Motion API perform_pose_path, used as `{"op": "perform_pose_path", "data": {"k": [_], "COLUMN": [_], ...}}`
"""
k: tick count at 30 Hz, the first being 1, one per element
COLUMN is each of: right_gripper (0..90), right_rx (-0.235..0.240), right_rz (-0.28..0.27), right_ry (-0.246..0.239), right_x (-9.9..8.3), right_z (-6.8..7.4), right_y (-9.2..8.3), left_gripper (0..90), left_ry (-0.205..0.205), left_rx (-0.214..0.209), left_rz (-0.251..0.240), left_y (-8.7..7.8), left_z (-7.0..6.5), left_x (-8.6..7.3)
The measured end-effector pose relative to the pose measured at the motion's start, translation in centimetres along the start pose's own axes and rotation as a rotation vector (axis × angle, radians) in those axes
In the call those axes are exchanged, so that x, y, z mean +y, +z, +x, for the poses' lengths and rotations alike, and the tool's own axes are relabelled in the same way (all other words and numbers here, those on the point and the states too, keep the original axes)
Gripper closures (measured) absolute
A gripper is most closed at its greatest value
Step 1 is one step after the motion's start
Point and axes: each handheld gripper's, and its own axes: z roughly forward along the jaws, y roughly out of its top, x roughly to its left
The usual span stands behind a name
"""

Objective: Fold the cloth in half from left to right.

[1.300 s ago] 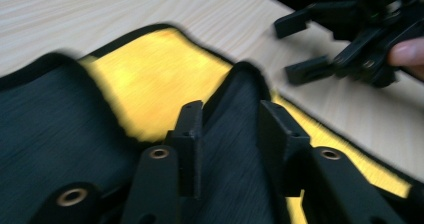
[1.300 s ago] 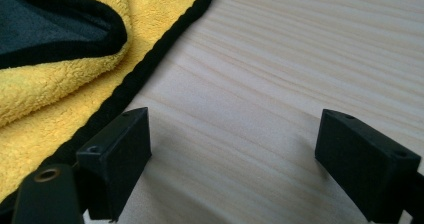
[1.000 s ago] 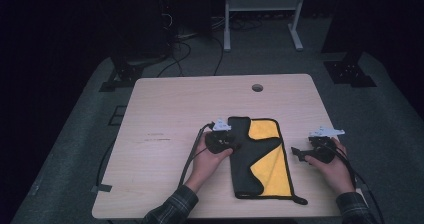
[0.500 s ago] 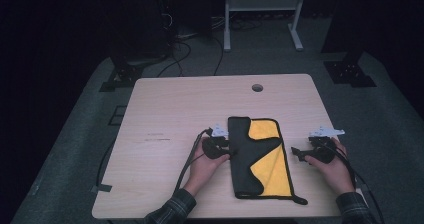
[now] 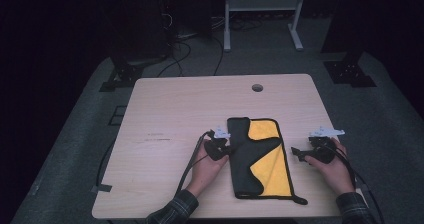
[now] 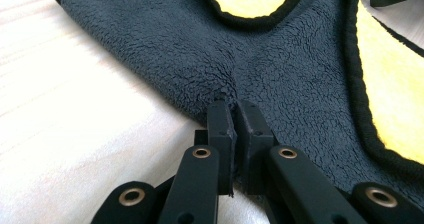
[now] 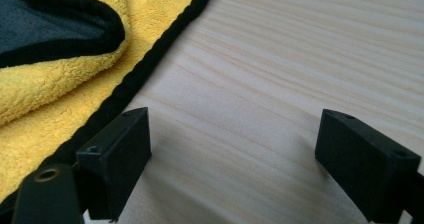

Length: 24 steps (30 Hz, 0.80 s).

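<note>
- Cloth (image 5: 260, 159) sits on the near-centre of the wooden surface (image 5: 170, 114), yellow side up, with a dark grey flap folded over its left part; black trim runs along the edges.
- Left gripper (image 6: 234, 115) is at the cloth's left edge, jaws clenched on the grey fold, fabric puckered at the tips.
- Right gripper (image 7: 235, 159) sits just beside the cloth's right trim, jaws released and wide apart over bare wood, gripping nothing; its left jaw is close to the trim.
- High view: left gripper (image 5: 218, 145) and right gripper (image 5: 312, 153) flank the cloth, each in a hand.
- Open room: far half and left part of the surface are bare wood; the cloth's near edge lies close to the surface's front edge.
- Small round hole (image 5: 257, 88) near the far edge.
</note>
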Motion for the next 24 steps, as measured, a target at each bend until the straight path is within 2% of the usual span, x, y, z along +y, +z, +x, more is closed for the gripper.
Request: {"op": "perform_pose_path", "data": {"k": [3,8,13,19,24], "right_gripper": [13.7,13.7,13.7,13.7,13.7], "right_rx": [0.001,0.002,0.002,0.002,0.002], "right_rz": [0.0,0.0,-0.001,0.0,0.0], "right_ry": [-0.002,-0.003,-0.004,-0.003,-0.003], "right_x": [0.0,0.0,0.0,0.0,0.0], "right_z": [0.0,0.0,0.0,0.0,0.0], "right_y": [0.0,0.0,0.0,0.0,0.0], "left_gripper": [85.6,85.6,85.6,85.5,85.5], "left_ry": [-0.025,-0.052,-0.059,-0.071,-0.073], "left_rx": [-0.022,-0.028,-0.018,0.002,0.023], "left_rz": [0.005,0.021,0.029,0.034,0.035], "left_y": [-0.5,-1.9,-3.2,-5.1,-5.9], "left_z": [0.6,1.3,2.0,3.8,5.1], "left_x": [-0.3,-1.2,-1.9,-3.1,-3.4]}}
